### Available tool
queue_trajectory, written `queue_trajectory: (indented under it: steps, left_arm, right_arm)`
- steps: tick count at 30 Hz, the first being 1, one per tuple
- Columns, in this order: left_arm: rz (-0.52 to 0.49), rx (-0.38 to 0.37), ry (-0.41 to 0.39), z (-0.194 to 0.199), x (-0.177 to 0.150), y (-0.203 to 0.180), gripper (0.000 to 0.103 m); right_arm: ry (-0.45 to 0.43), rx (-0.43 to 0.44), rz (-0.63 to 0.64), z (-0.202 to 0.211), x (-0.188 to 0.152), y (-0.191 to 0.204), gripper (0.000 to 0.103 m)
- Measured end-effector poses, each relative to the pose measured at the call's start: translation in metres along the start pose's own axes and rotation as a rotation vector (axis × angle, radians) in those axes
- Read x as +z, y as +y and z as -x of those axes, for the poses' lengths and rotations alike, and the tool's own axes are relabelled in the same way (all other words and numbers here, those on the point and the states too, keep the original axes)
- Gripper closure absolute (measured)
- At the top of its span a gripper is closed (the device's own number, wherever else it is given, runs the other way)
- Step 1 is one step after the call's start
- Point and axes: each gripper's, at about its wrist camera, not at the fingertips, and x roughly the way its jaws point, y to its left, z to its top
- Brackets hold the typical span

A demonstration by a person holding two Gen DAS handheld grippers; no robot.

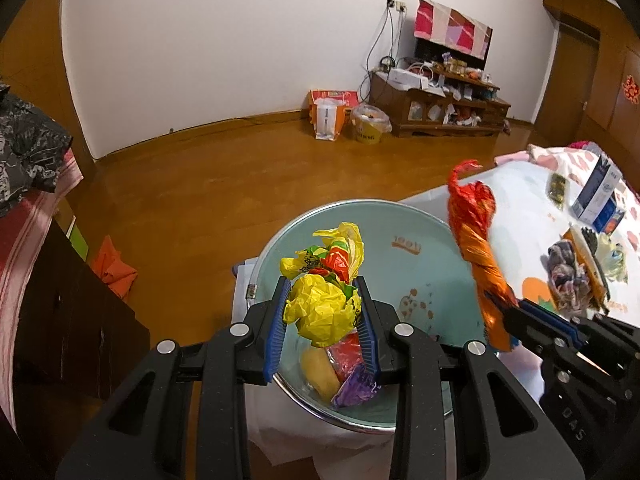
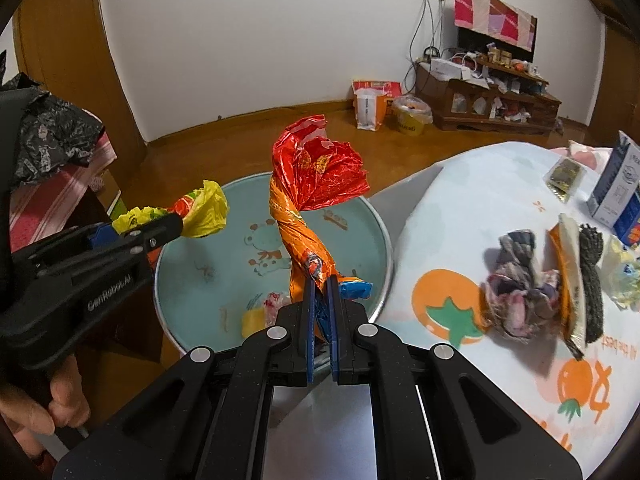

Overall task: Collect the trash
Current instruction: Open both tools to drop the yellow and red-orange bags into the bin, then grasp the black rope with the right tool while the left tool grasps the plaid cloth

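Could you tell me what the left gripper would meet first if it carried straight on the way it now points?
Probably the pale blue basin below: the left gripper, clamping a yellow wrapper, points down into it. Depth is uncertain.

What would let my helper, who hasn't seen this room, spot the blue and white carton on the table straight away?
Start at the round table under its pale cloth printed with orange tomatoes, beside the light blue basin. Go to the far right edge, past the crumpled grey rag and the flat packets. The carton stands upright there, the only tall, boxy thing among flat or crumpled scraps.
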Motion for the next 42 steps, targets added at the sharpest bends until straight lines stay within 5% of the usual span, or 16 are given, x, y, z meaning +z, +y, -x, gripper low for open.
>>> queue_trajectory:
  steps: [5, 6, 8, 14, 19, 31, 42]
  left_arm:
    - [-0.013, 0.002, 0.038, -0.014, -0.002, -0.002, 0.069]
    - [-0.017, 0.006, 0.043, -0.015, -0.003, -0.002, 0.067]
    - [-0.017, 0.021, 0.040, -0.016, -0.004, -0.001, 0.049]
    - [0.004, 0.057, 0.034, -0.011, -0.004, 0.007, 0.037]
    - [0.018, 0.109, 0.020, -0.001, -0.006, 0.006, 0.017]
    - [-0.033, 0.092, -0.001, 0.023, -0.011, -0.024, 0.010]
    - [-0.145, -0.003, 0.029, 0.026, -0.029, -0.086, 0.008]
  right_arm:
    - [0.031, 0.017, 0.016, -0.018, 0.004, 0.005, 0.093]
    - [0.034, 0.027, 0.015, -0.020, 0.004, 0.004, 0.086]
    - [0.036, 0.032, 0.008, -0.020, 0.004, 0.002, 0.078]
    - [0.015, 0.031, -0.013, -0.008, 0.005, -0.006, 0.072]
    - [-0.031, 0.017, -0.064, 0.011, 0.003, -0.017, 0.035]
    - [-0.086, -0.037, -0.179, 0.052, -0.015, -0.061, 0.028]
    - [-0.131, -0.160, -0.279, 0.094, -0.056, -0.120, 0.029]
